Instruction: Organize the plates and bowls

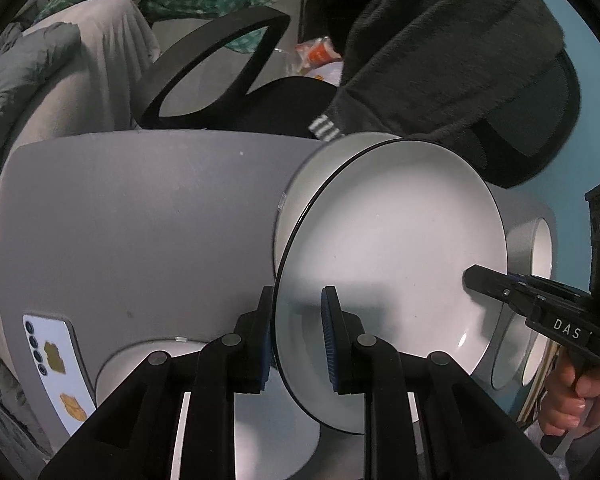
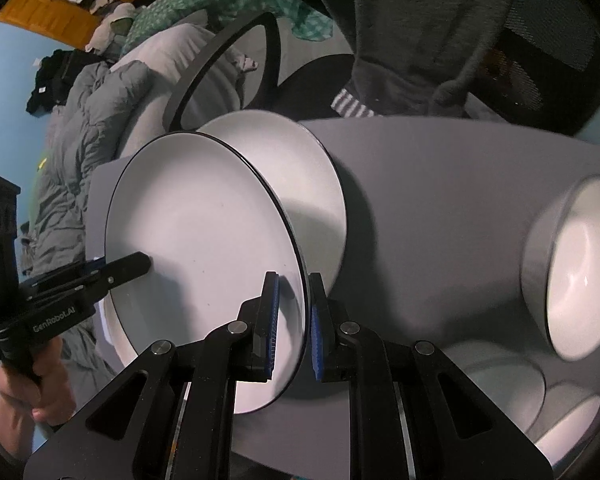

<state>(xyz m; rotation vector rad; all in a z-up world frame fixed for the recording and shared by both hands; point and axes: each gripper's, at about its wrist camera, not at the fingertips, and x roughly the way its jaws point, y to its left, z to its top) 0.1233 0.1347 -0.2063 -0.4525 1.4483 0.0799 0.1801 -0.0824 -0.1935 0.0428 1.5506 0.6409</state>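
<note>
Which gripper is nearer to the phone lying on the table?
Left. The left gripper grips the plate rim on the side toward the phone; the right gripper grips the opposite rim, farther away.

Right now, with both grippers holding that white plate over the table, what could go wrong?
1. The left gripper and right gripper each pinch only the thin rim of the plate, so uneven pulling might let it slip.
2. A second plate lies right beneath; lowering crooked could knock the two together.
3. The bowl sits close by on the table and could get bumped.
</note>
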